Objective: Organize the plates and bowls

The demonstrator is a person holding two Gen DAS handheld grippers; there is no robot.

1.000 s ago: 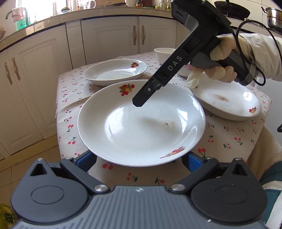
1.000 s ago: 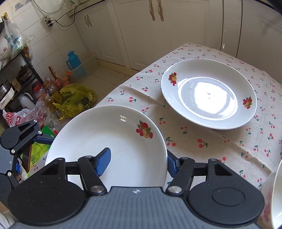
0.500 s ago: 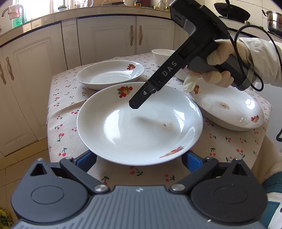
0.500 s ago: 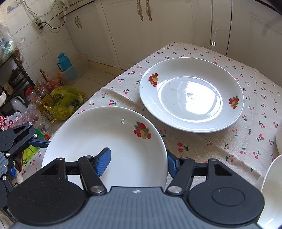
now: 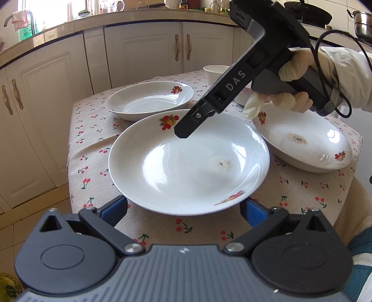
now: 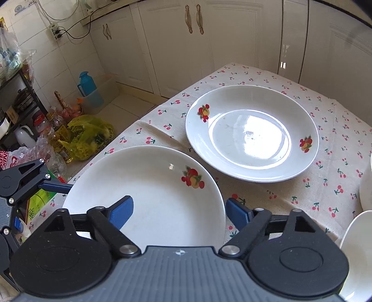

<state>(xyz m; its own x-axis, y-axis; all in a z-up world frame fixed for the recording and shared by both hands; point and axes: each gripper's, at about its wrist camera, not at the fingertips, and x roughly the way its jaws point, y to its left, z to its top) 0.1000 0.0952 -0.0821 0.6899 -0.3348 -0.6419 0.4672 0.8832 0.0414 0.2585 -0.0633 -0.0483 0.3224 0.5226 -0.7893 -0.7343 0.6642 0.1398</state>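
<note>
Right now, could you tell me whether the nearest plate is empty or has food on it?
Empty: the nearest plate holds no food, only a small brownish stain.

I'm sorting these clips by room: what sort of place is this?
A home kitchen, most likely: white cabinet doors under a long countertop, a steel pot, and white fruit-printed plates on a cherry-print tablecloth.

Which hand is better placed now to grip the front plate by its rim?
Right, probably. The right gripper has just been opening, and the rim of the front plate passes between its pads. The left gripper, open, only flanks the plate's wide near edge.
</note>
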